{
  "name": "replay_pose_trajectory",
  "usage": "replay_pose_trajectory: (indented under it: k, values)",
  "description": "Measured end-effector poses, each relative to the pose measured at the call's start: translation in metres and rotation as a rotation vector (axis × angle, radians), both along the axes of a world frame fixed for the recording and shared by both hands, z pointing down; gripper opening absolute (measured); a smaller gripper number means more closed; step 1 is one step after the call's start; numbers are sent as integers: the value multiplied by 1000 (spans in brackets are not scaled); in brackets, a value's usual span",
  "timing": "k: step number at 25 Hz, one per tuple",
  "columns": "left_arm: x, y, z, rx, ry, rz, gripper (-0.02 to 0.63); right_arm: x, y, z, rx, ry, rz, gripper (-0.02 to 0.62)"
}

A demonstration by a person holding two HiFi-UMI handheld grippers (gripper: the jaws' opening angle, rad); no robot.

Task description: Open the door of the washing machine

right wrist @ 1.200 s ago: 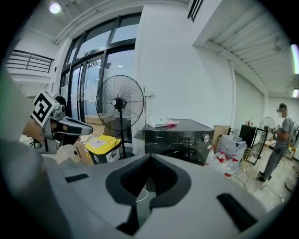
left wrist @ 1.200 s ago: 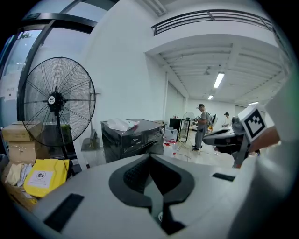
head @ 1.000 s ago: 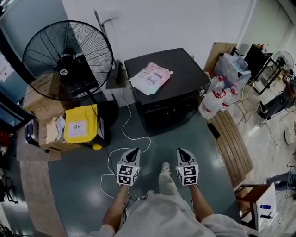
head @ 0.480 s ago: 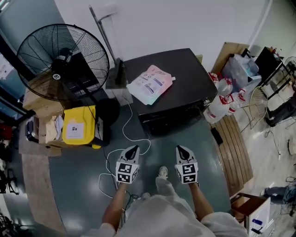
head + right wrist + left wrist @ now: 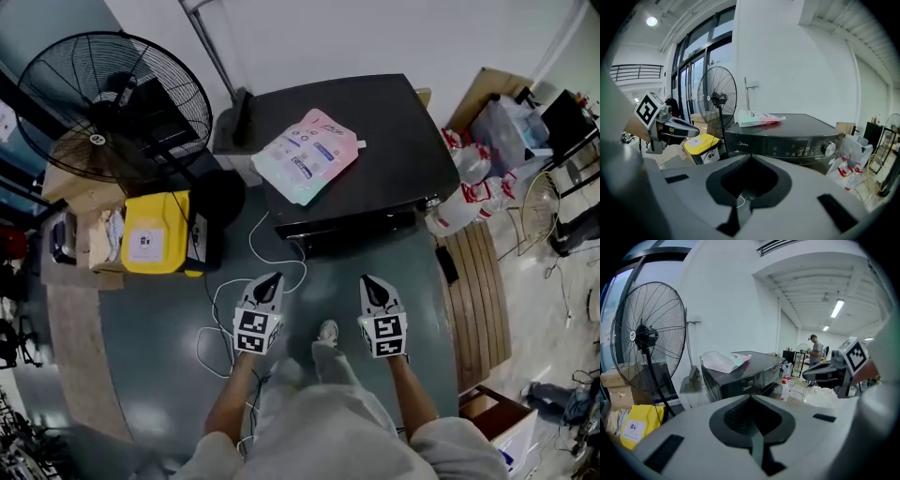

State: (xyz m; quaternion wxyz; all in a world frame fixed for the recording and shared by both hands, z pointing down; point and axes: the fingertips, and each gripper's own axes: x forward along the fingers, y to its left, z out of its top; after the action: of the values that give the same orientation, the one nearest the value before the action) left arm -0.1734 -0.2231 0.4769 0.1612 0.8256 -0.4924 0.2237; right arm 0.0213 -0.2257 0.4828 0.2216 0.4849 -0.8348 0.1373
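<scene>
Left gripper (image 5: 270, 279): jaws together, held nothing
Right gripper (image 5: 372, 283): jaws together, held nothing
Black boxy washing machine (image 5: 375, 141): stood near, ahead of both; pastel plastic pouch (image 5: 307, 155) lay on top

We look steeply down from the head onto the left gripper (image 5: 271, 279) and the right gripper (image 5: 367, 281), with the washing machine (image 5: 375, 131) just ahead of their tips. Each gripper view sits low, close behind its own jaws, facing the machine's front. All three views share the machine, the pouch (image 5: 307, 155) on top of it and the fan (image 5: 103, 103) ahead-left of the left gripper. Each gripper view catches the other gripper at its edge.
</scene>
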Motion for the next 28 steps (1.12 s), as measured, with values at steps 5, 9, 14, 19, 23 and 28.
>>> replay_pose_trajectory:
  k: [5, 9, 14, 19, 23, 28]
  values:
    - [4, -19, 15, -9, -2, 8, 8, -3, -22, 7, 12, -15, -3, -2]
    - [8, -29, 26, -9, 7, 28, 8, -6, -34, 12, 20, -14, 13, -2]
    - [6, -37, 45, -12, 16, 59, 8, -12, -45, 20, 46, -10, 39, -2]
    - [4, -38, 60, -15, 18, 96, 8, -24, -50, 25, 70, -18, 56, -2]
    - [5, -40, 77, -17, 32, 109, 8, -32, -52, 37, 77, -26, 66, -2]
    - [6, -42, 107, -33, 49, 110, 8, -39, -51, 64, 64, -27, 74, -2]
